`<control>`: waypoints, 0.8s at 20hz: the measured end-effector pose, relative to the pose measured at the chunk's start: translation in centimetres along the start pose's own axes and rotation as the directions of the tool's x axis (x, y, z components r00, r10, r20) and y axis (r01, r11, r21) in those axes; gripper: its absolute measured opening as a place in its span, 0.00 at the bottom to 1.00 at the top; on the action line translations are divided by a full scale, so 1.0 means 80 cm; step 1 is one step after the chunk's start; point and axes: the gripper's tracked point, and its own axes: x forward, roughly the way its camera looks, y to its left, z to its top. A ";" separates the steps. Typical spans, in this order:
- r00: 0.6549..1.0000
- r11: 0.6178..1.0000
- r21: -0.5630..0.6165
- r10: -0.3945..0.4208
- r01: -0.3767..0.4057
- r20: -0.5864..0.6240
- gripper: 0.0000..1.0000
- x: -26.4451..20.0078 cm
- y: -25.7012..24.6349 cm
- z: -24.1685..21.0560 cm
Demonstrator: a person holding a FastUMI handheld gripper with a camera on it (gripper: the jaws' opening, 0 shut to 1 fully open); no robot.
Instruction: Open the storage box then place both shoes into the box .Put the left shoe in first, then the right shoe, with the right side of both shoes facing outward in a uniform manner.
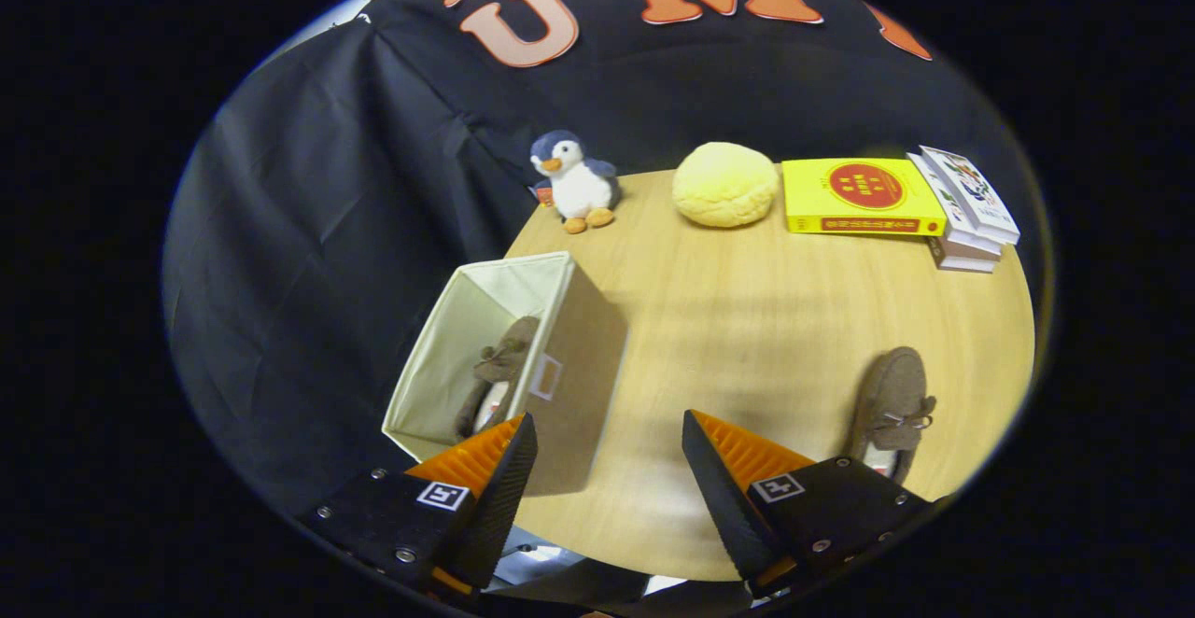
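On the desk (pixel 747 319) the storage box (pixel 569 357) stands open at the left with one shoe (pixel 499 371) inside, while the other shoe (pixel 892 408) lies well apart to the right. Along the far edge sit a plush penguin (pixel 574 179), a round cushion (pixel 725 184) and a stack of books (pixel 962 212), left to right. The gripper (pixel 607 469) hangs near the desk's front edge, jaws wide apart, between box and loose shoe.

Around the one storage box (pixel 504 357) on the surface (pixel 766 338): two shoes, one inside (pixel 495 375) and one outside (pixel 892 408), one toy penguin (pixel 574 179), one yellow cushion (pixel 725 184), and four books (pixel 864 196), with one gripper (pixel 607 478) spread wide.
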 end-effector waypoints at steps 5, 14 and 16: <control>0.990 0.989 0.042 -0.142 0.141 0.013 0.96 -0.020 -0.120 -0.019; 0.955 0.956 0.040 -0.289 0.291 -0.063 0.98 -0.014 -0.260 -0.083; 0.951 0.952 0.037 -0.301 0.304 -0.072 0.98 -0.008 -0.279 -0.094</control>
